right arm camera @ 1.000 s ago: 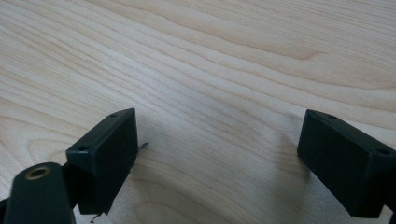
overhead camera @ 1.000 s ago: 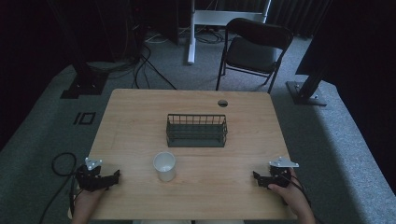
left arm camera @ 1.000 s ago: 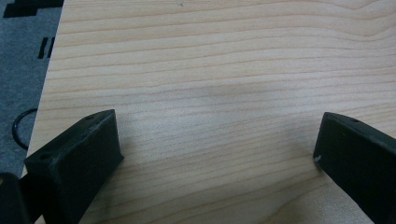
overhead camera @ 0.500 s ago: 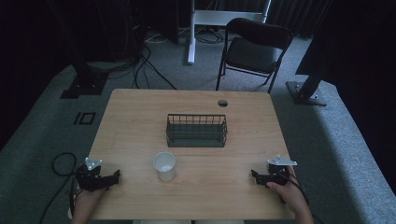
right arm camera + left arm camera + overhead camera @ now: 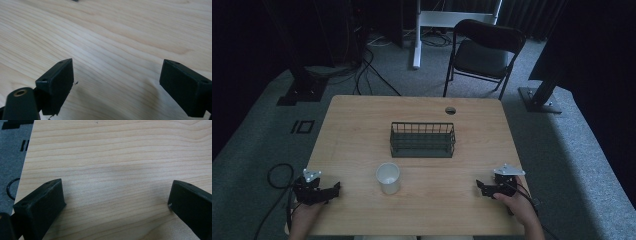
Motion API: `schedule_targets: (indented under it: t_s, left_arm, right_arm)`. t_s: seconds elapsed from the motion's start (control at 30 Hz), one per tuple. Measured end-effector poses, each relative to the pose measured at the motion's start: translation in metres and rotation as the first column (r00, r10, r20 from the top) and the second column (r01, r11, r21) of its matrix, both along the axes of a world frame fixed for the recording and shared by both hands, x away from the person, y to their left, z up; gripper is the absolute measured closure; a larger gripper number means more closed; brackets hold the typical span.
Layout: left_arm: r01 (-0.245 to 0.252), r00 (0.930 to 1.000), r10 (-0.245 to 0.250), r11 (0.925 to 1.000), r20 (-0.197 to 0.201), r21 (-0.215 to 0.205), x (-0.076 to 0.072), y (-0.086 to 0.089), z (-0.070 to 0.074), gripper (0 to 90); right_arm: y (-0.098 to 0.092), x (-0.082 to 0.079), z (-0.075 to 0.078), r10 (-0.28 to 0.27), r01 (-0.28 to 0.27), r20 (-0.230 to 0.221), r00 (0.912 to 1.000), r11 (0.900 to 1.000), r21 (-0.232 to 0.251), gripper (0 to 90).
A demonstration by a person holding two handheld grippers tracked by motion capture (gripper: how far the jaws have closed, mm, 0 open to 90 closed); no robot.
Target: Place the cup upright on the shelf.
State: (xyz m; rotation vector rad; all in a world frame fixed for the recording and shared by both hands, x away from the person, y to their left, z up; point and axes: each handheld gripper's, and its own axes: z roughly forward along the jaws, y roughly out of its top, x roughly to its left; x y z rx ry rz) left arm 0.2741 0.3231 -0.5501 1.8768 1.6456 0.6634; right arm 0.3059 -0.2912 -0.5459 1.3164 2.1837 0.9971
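Note:
A white cup [image 5: 388, 177] stands upright near the front middle of the wooden table [image 5: 362, 125]. Behind it, at the table's centre, sits a dark wire basket [image 5: 422, 139]. My left gripper [image 5: 332, 191] rests at the front left corner, left of the cup and apart from it. It is open, and bare wood lies between its jaws in the left gripper view [image 5: 116, 197]. My right gripper [image 5: 480, 188] sits at the front right, open, with only wood grain between its jaws [image 5: 117, 80].
A round cable hole [image 5: 450, 110] marks the table's far edge. A black folding chair [image 5: 482, 50] stands behind the table. Cables [image 5: 279, 172] trail over the grey carpet at the left. Dark stand feet [image 5: 539, 100] sit on the floor at the right.
The right gripper has crept slightly leftward along the front of the table. The left gripper, cup and basket have not moved.

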Motion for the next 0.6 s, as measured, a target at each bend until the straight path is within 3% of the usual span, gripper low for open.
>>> schedule_targets:
  t_s: [0.6]
  left_arm:
    - [0.000,1.0000,0.000,1.0000,0.000,0.000,0.000,0.000,0.000,0.8]
  right_arm:
    - [0.033,0.003,0.014,0.083,-0.083,0.050,0.9953,0.996,0.014,12.4]
